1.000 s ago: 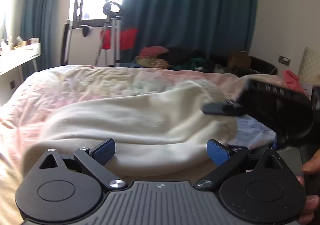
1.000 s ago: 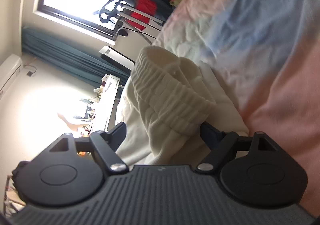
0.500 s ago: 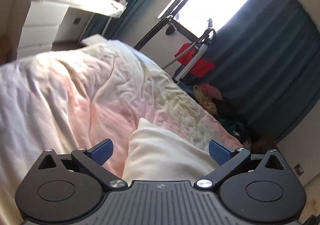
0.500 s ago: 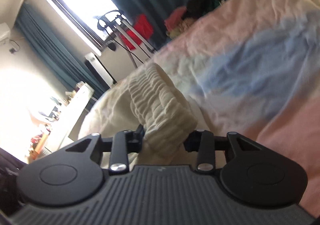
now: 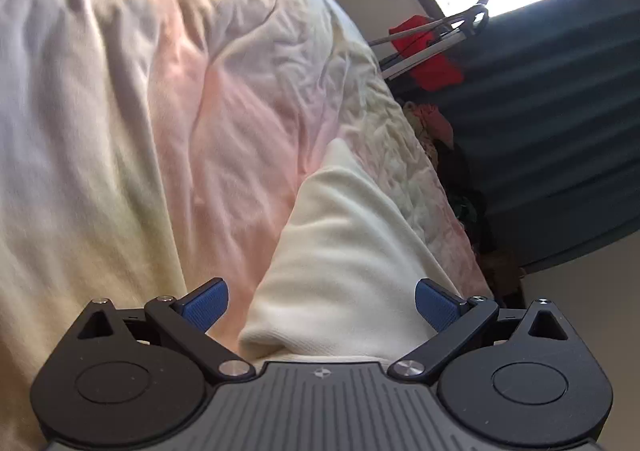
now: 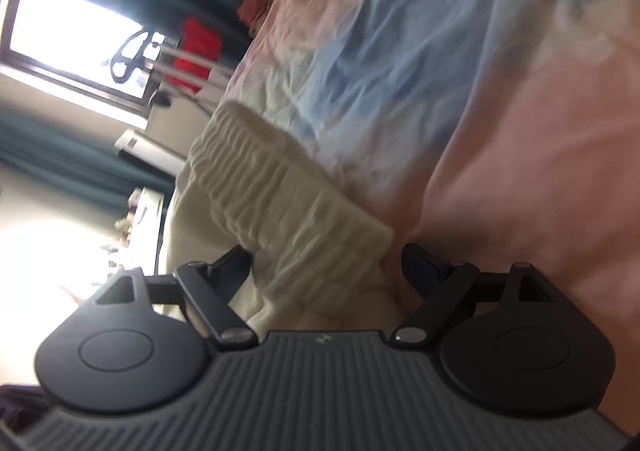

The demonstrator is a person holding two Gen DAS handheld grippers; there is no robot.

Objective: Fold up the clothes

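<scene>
Garment: cream trousers (image 5: 344, 263) lie on a pastel bedspread (image 5: 132, 139), directly ahead of both grippers.
Left gripper: the left gripper (image 5: 322, 301) has its blue-padded fingers (image 5: 204, 301) spread wide; the smooth cream cloth runs between them, nearer the right-hand pad, and neither pad visibly presses on it.
Right gripper: the right gripper (image 6: 326, 265) also stands wide apart, its dark fingers (image 6: 420, 265) flanking the gathered, ribbed waistband (image 6: 280, 191) of the same trousers; the cloth fills the gap without being pinched, as far as the blurred view shows.
Cloth ahead of the left gripper: the fabric narrows to a soft corner away from the fingers and bunches into a rolled edge just in front of the gripper body.
Bedspread: crumpled pink, white and pale yellow left of the left gripper; pink and light blue (image 6: 400, 63) ahead and to the right of the right gripper.
Beyond the bed: a metal stand (image 5: 432, 37) with a red cloth (image 5: 432, 61), dark teal curtains (image 5: 560, 123) and a bright window (image 6: 68, 47), far ahead of the fingers.
Floor pile: a heap of mixed clothes (image 5: 436, 127) lies beside the bed's far edge.
</scene>
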